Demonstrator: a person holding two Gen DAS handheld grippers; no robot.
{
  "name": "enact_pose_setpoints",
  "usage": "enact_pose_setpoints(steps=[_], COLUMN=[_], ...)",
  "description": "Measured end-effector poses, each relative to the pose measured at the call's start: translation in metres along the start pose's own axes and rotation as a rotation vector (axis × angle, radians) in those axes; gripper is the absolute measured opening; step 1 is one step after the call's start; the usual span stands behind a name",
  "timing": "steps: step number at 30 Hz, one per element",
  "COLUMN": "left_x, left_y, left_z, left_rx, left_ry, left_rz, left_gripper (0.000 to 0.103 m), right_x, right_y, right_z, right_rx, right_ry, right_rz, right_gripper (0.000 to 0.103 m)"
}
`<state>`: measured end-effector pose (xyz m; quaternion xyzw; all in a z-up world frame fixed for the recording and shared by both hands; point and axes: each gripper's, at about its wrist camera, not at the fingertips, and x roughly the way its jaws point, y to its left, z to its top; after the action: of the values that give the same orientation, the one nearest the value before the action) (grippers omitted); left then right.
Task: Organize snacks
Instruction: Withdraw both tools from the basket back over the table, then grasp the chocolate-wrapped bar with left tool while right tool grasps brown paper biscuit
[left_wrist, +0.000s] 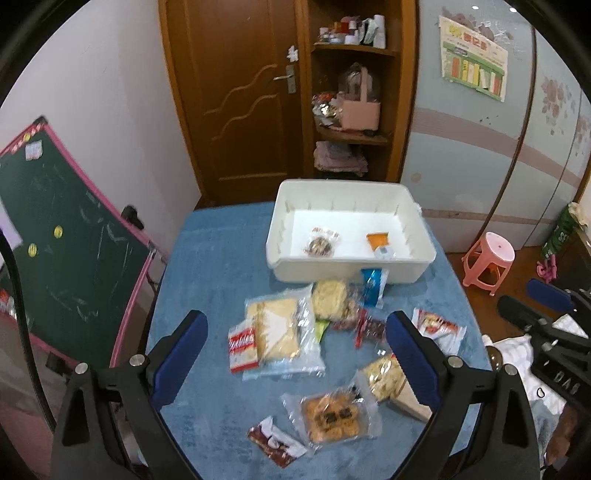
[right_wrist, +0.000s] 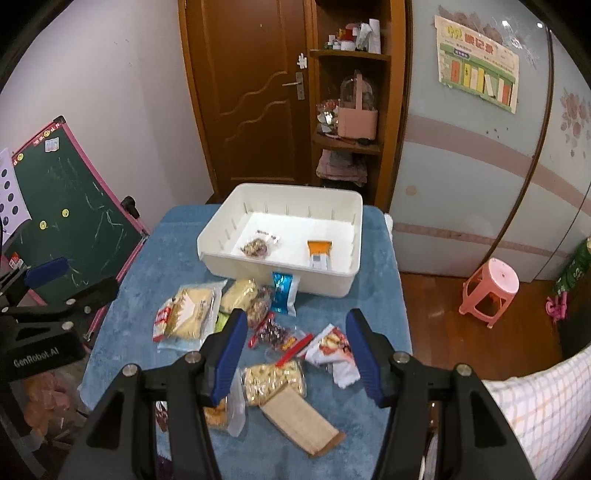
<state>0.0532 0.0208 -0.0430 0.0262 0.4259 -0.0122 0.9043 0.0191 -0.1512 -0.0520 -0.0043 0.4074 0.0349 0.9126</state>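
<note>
The loose snacks lie scattered on the blue-towelled worktop (left_wrist: 207, 258), near side of the white rectangular plastic bin (left_wrist: 417, 236), which already holds a small clear packet of dark sweets (left_wrist: 320, 242) and an orange-and-white sachet (left_wrist: 380, 243). Both the left gripper (left_wrist: 295, 343) and the right gripper (right_wrist: 295, 350) hover above the pile, jaws open and empty.

These packs look light, crinkly and slippery. The large clear bag of pale sandwich wafers (left_wrist: 277, 328) probably crushes easily, so it is best pinched by its flat sealed edge. The blue foil sachet (right_wrist: 282, 293), leaning against the bin's near wall, should lift by its upper seam. The clear tray-pack of brown-topped biscuits (left_wrist: 332, 413) is likely stiffer; grip across a short side.
</note>
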Motion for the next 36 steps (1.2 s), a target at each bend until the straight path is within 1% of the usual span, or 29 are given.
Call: enact_pose_setpoints(steps=[3,5,8,11,15,17,20,22,25,28,32,36], left_x=[0.008,0.018,0.038,0.053,0.069,0.079,0.091,0.100,0.115,0.134,0.151,0.162], left_y=[0.013,0.024,0.046,0.066,0.089,0.098,0.105,0.109,0.109,0.103,0.096,0.094], left_z=[-0.021,-0.039,-0.071,-0.095,-0.127,-0.141,-0.155,-0.166,-0.177,-0.184,-0.191,-0.198], left_rx=[-0.009,-0.019,-0.058,-0.110,-0.178,-0.222,-0.282,-0.319,-0.347,-0.379,-0.401,-0.441], left_ry=[0.036,0.083,0.189,0.260,0.352,0.407,0.458,0.489,0.535,0.581,0.624,0.658], left_rz=[0.036,0.068,0.094,0.104,0.152,0.146,0.119,0.111,0.099,0.067,0.031,0.002], left_gripper=[0.097,0.097,0.097,0.097,0.097,0.097,0.097,0.097,0.097,0.097,0.097,0.097], right_x=[0.004,0.009,0.017,0.027,0.039,0.050,0.065,0.076,0.092,0.108,0.127,0.134], right_y=[-0.002,-0.004,-0.006,-0.009,-0.009,-0.008,-0.005,-0.005,-0.009,-0.015,-0.020,-0.016], right_z=[-0.014,-0.025,-0.040,-0.056,-0.076,-0.087,-0.103,-0.113,-0.127,-0.136,-0.147,-0.155], right_rx=[0.000,-0.006,-0.023,-0.040,-0.061,-0.077,-0.104,-0.121,-0.121,-0.120,-0.147,-0.204], right_ry=[0.019,0.042,0.079,0.120,0.159,0.196,0.249,0.281,0.327,0.375,0.429,0.450], right_rz=[-0.002,-0.005,-0.007,-0.012,0.014,0.026,0.044,0.074,0.108,0.104,0.093,0.107], right_gripper=[0.056,0.056,0.056,0.056,0.056,0.056,0.056,0.056,0.056,0.056,0.056,0.056])
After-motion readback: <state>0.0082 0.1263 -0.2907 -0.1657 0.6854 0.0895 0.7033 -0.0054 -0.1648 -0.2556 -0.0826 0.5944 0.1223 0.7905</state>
